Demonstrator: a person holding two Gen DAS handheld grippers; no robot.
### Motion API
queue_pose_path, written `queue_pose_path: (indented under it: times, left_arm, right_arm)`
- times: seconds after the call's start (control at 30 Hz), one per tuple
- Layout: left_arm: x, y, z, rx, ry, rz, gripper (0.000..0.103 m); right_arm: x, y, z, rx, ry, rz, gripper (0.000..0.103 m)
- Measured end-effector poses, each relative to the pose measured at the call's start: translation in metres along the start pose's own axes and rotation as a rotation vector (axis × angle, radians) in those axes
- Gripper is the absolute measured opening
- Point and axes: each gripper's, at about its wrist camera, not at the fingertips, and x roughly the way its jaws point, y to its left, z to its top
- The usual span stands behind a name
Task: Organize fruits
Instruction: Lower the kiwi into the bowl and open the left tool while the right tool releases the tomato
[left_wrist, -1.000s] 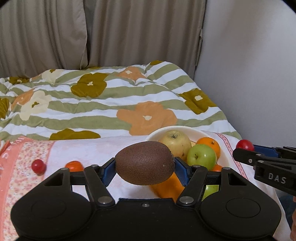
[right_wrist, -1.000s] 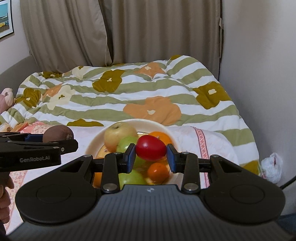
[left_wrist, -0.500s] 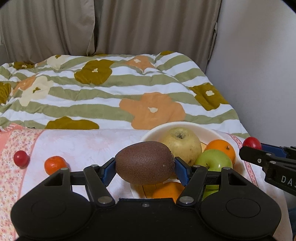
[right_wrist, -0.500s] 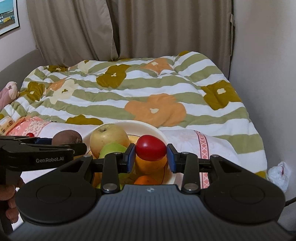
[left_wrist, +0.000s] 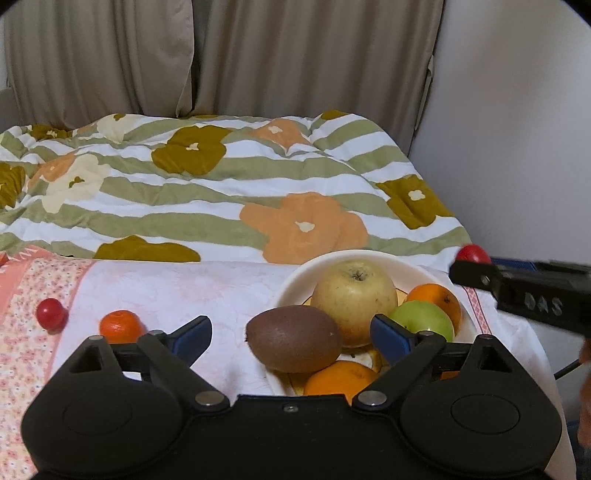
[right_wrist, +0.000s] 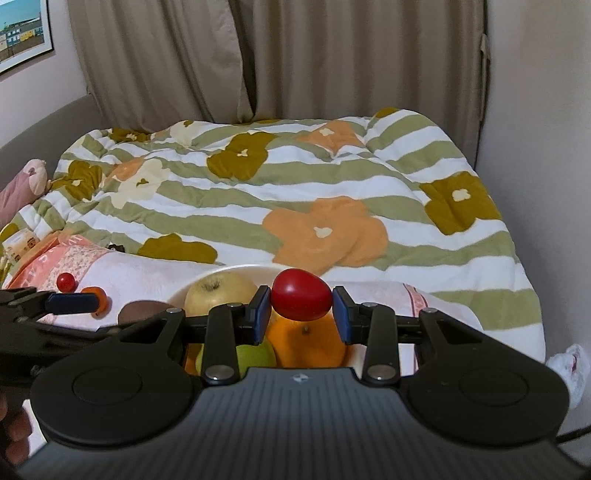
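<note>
Now left claw (left_wrist: 291, 338) opening, kiwi (left_wrist: 293, 339) loose between pads (bowl rim); right claw (right_wrist: 301, 309) grips tomato (right_wrist: 301, 299).

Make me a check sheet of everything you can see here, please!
Surface: pink cloth on a bed with a flowered quilt.
Job's things: kiwi at the bowl edge, beside a yellow apple, green apple and oranges; a red fruit and mandarin lie on the cloth.
Clutter: white bag by the bed.
Grippers: left gripper opening, pads off the kiwi; right gripper shut on a tomato.
Cables: one dark cable.
Surroundings: curtains, wall, framed picture.
</note>
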Motion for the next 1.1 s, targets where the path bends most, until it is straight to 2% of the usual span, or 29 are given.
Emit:
queue_pose_path:
  times: [0.3, 0.6, 0.83, 0.9, 0.97, 1.03, 1.1]
  left_arm:
    - [-0.012, 0.006, -0.005, 0.011, -0.004, 0.03, 0.095]
    - [-0.012, 0.01, -0.01, 0.004, 0.004, 0.06, 0.095]
    - [-0.013, 0.007, -0.013, 0.051, -0.002, 0.095, 0.095]
    - [-0.014, 0.007, -0.013, 0.048, -0.003, 0.095, 0.095]
    - [-0.015, 0.007, -0.013, 0.049, -0.003, 0.1, 0.095]
    - [-0.016, 0.007, -0.014, 0.051, 0.001, 0.096, 0.095]
    - [-0.017, 0.008, -0.014, 0.051, 0.002, 0.096, 0.095]
  right_arm:
    - [0.036, 0.006, 0.014, -0.05, 0.028, 0.023, 0.051]
    - [0.062, 0.001, 0.008, -0.059, 0.053, 0.05, 0.051]
    - [0.067, -0.006, 0.002, -0.04, 0.062, 0.06, 0.053]
    - [0.067, -0.009, 0.001, -0.023, 0.063, 0.071, 0.068]
    - [0.065, -0.01, 0.0, -0.009, 0.06, 0.057, 0.088]
    - [0.06, -0.012, -0.002, 0.012, 0.046, 0.05, 0.097]
    - [0.054, -0.015, -0.003, 0.036, 0.035, 0.056, 0.098]
